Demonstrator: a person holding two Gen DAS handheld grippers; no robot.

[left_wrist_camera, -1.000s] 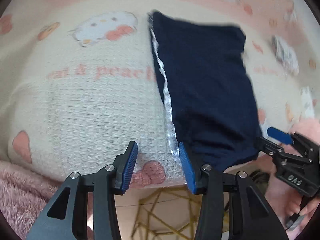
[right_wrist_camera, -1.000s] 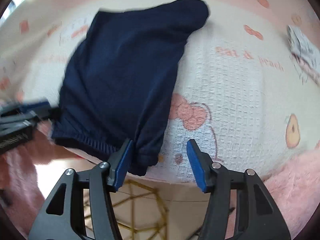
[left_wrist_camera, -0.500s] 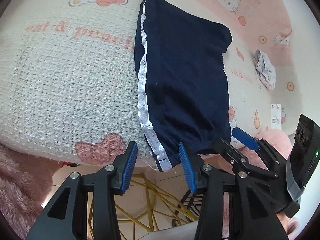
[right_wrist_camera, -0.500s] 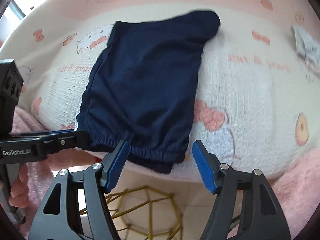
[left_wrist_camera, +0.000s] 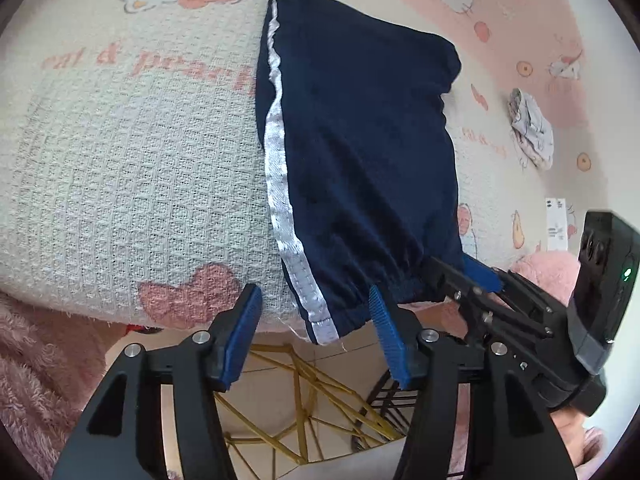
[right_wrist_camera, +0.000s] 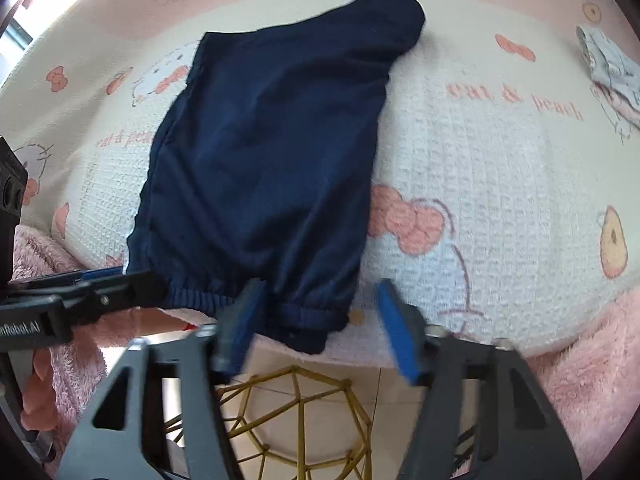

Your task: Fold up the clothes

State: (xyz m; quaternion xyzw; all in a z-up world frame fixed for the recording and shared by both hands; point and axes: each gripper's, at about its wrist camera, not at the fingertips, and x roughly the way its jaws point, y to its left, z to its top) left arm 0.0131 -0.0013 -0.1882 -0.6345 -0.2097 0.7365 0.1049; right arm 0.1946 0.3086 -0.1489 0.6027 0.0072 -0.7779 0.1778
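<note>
I see matt navy cloth shorts (left_wrist_camera: pixel 360 152) with a shiny satin white stripe (left_wrist_camera: pixel 276 152), rough waffle-weave blanket (left_wrist_camera: pixel 132 184), fluffy pink fleece throw (right_wrist_camera: pixel 580 360), matt black plastic gripper arms with ribbed blue pads (left_wrist_camera: pixel 244 336), glossy gold wire frame (right_wrist_camera: pixel 296 412)

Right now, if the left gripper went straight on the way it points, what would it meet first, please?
Most likely the elastic waistband hem of the navy shorts, at the white side stripe between the left gripper fingers, then the blanket beneath. Depth is hard to judge.
</note>
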